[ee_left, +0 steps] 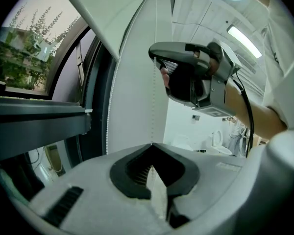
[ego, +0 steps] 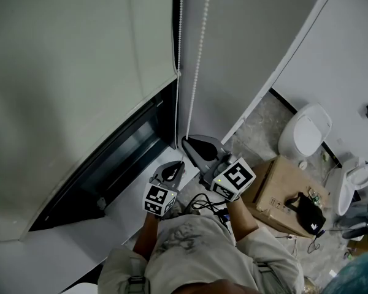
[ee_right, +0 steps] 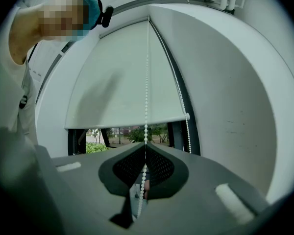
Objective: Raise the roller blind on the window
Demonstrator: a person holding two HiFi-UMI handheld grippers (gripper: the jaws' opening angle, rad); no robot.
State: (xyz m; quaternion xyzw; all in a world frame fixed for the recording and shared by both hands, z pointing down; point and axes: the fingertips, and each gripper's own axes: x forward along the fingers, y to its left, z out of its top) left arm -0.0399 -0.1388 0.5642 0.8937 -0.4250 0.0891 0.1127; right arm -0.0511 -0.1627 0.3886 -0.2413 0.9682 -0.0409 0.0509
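Note:
The pale roller blind (ego: 80, 54) hangs partway down the window, and trees show under its bottom edge (ee_right: 122, 126) in the right gripper view. A white bead chain (ego: 196, 66) hangs in two strands beside the window frame. My right gripper (ee_right: 146, 145) is shut on one strand (ee_right: 147, 82), which runs down between its dark pads. My left gripper (ee_left: 152, 145) is shut on the same strand (ee_left: 152, 111), just below the right gripper (ee_left: 156, 58). In the head view both grippers sit close together at the window's lower right corner, left (ego: 176, 163) below right (ego: 185, 141).
The dark window frame (ego: 129, 146) and white sill (ego: 119, 222) lie left of the grippers. On the floor to the right are a cardboard box (ego: 276, 185) with a black bag (ego: 308, 212) on it, a toilet (ego: 303, 130) and another white fixture (ego: 356, 179).

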